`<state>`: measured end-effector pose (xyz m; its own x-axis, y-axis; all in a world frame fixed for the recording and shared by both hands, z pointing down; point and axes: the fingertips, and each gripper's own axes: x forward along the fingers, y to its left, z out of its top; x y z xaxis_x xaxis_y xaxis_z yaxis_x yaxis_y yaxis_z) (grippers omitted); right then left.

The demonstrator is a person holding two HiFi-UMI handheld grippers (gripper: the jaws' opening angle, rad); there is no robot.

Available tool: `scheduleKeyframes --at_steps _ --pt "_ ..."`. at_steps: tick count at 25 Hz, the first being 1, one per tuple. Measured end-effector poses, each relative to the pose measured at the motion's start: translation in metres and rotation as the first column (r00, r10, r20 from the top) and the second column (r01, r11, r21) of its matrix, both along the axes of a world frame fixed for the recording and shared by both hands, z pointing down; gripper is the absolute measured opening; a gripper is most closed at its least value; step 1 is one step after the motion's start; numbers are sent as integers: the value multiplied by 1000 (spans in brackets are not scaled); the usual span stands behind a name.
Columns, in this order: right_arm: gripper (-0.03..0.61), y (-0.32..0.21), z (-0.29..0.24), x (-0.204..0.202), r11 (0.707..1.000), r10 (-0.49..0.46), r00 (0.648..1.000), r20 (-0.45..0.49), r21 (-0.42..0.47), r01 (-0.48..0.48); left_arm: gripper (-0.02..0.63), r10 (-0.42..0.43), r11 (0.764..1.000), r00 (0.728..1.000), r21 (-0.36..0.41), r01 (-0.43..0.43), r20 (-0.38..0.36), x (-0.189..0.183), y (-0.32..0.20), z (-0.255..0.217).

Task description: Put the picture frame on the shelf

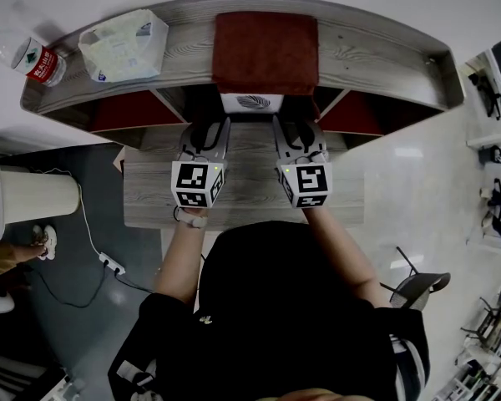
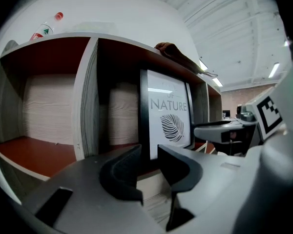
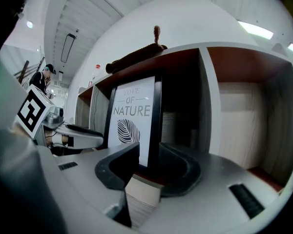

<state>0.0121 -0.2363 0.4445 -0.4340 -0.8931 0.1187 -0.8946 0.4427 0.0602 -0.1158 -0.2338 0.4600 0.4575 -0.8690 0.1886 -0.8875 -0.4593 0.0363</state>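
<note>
The picture frame [image 1: 252, 102], black-edged with a white leaf print, stands upright in the middle compartment of the grey shelf [image 1: 367, 48]. My left gripper [image 1: 207, 128] and right gripper [image 1: 296, 129] rest side by side on the wooden table, just in front of that compartment. In the left gripper view the jaws [image 2: 149, 162] are open, and the frame's [image 2: 168, 116] left edge shows beyond the gap. In the right gripper view the jaws [image 3: 149, 162] are open too, with the frame's [image 3: 132, 116] right edge just past them. Neither gripper holds anything.
A dark red cloth [image 1: 265, 53] lies on the shelf top above the frame. A plastic bag [image 1: 123, 44] and a water bottle [image 1: 29, 57] sit at the top's left end. The red-floored side compartments [image 2: 34, 150] are empty. A chair [image 1: 417, 286] stands at the right.
</note>
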Motion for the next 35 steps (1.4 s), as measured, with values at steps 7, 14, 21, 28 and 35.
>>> scheduleKeyframes --at_steps 7,14,21,28,35 --pt "75 24 8 13 998 -30 997 71 -57 34 106 1 998 1000 -59 -2 -29 8 32 20" --pt "18 52 19 27 990 -91 992 90 -103 100 41 56 996 995 -72 -62 -82 29 64 27" --pt "6 78 37 47 982 -113 989 90 -143 125 12 135 986 983 -83 -145 -124 57 93 34" --pt "5 96 44 61 976 -127 989 76 -170 138 11 167 977 975 -109 -184 -149 68 112 40" --pt "3 108 34 63 975 -152 985 84 -148 164 11 214 966 967 -115 -230 -136 75 127 38"
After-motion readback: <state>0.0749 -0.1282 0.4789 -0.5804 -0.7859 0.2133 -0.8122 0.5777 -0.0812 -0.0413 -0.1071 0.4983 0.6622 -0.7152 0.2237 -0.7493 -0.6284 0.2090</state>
